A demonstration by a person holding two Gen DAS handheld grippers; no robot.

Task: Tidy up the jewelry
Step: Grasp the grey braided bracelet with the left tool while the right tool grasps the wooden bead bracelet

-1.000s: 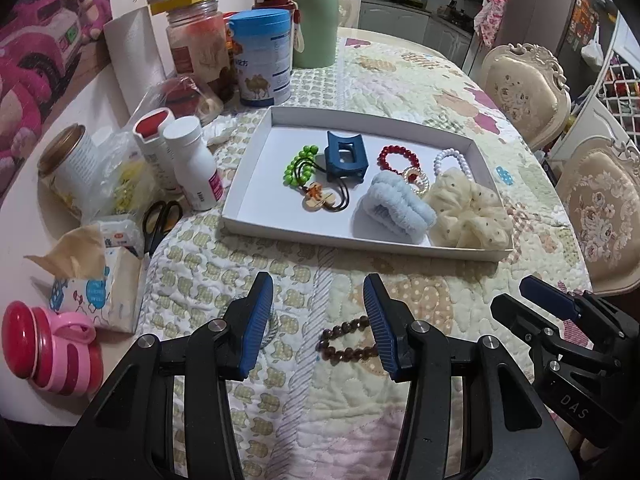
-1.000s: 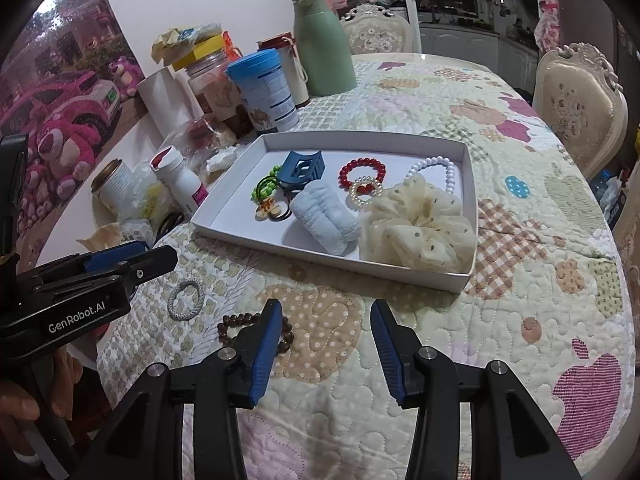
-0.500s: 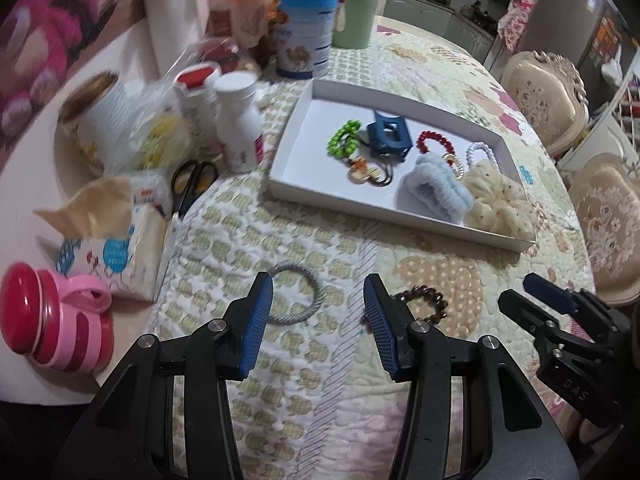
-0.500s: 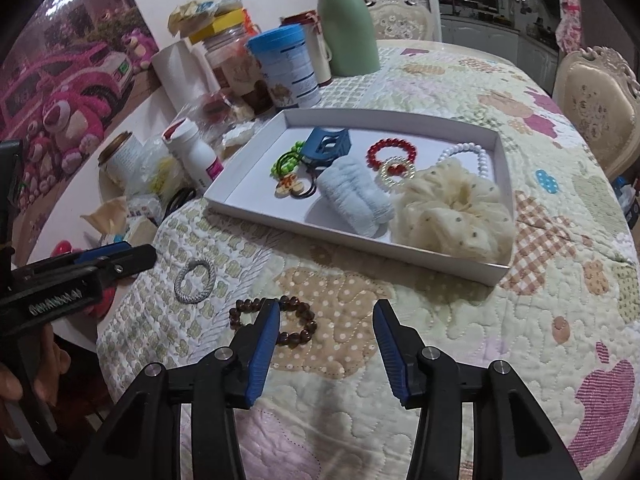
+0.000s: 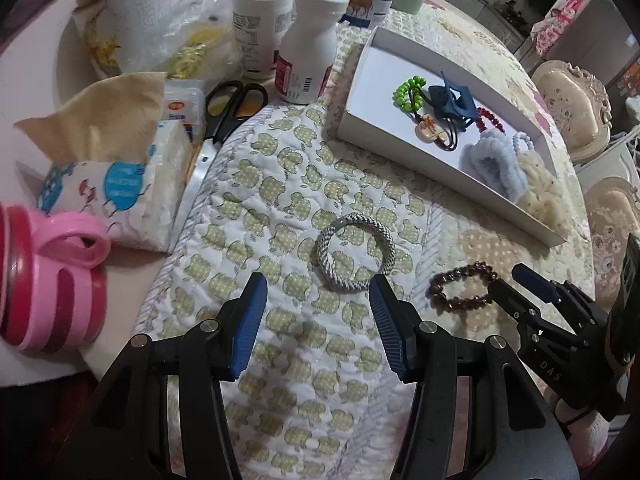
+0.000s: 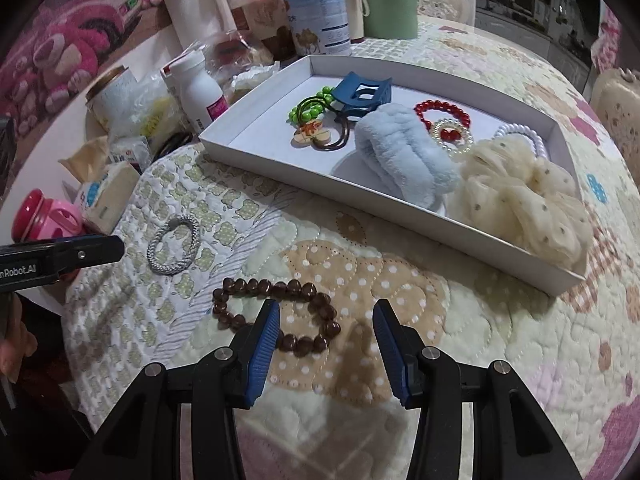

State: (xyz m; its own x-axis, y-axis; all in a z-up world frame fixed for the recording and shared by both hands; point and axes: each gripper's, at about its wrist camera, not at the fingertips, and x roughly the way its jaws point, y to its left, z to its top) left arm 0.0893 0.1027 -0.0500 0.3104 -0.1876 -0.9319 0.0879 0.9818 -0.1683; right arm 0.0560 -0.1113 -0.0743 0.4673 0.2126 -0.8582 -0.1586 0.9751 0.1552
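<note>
Two pieces are not yet in the white tray [image 6: 404,216]: a grey braided hair tie [image 5: 355,253] and a brown bead bracelet [image 6: 276,314], both lying flat on the quilted tabletop [image 6: 460,360], near each other but apart. The tray sits well beyond them, toward 1 o'clock in the left wrist view, and already holds the green beads, the blue clip, the red and pearl bracelets, the fluffy blue band and the cream scrunchie.

The left claw [image 5: 318,322] is released, fingers spread wide and holding nothing, with the hair tie just ahead of it at 12 o'clock, slightly toward the right finger. The right claw [image 6: 324,350] is also released and empty; the bracelet lies under and ahead of its left finger, toward 10 o'clock from the gap.

The step in hand looks like a paired pickup. For the left side, a good grasp would mean moving forward and a touch right, then lowering until one finger lands inside the ring and the other outside, pinching a single strand against the quilt rather than trying to span the whole loop. The right claw needs to shift left so that one arc of beads sits between the fingers. Beads are hard and round and may roll out, so close slowly and squarely. The quilt is soft, so pressing down a little should help without snagging. Lift straight up before carrying toward the bare tray floor at its near-left end.
</note>
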